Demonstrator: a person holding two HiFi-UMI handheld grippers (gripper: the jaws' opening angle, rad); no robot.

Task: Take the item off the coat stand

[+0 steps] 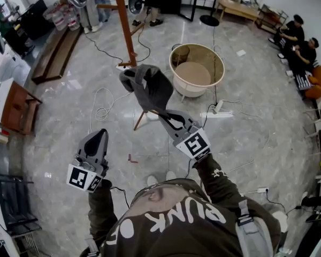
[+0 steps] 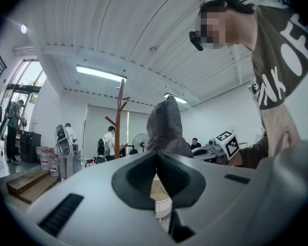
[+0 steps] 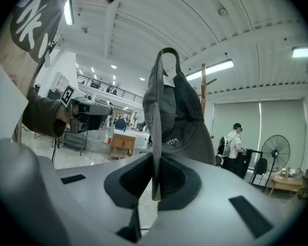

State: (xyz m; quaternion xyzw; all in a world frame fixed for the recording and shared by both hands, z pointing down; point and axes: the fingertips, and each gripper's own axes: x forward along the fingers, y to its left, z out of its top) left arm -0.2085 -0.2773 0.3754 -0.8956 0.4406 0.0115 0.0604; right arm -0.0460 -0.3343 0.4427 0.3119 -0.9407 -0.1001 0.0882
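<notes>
- Your right gripper (image 1: 161,114) has its jaws pressed together on the thin edge of a grey cap (image 1: 148,90); in the right gripper view the brim runs as a narrow strip straight down between the pads (image 3: 155,181), and the crown of the cap (image 3: 180,119) rises above them.
- You hold the cap out in front of you, above the marble floor (image 1: 69,122), with its strap loop at the top in the right gripper view.
- The cap is off the brown wooden coat stand (image 1: 124,23). In the left gripper view the cap (image 2: 166,127) shows to the right of the stand (image 2: 119,122), with open wall between them.
- In the right gripper view the stand (image 3: 204,94) shows behind the cap, farther off.
- Your left gripper (image 1: 99,136) is held low at your left side, well apart from the cap. Its jaws meet at the tips (image 2: 156,158) and nothing is between them.
- A round beige tub (image 1: 198,91) stands on the floor just beyond the cap, to the right of the stand's feet.
- White cables (image 1: 99,108) trail over the floor near the stand's base.
</notes>
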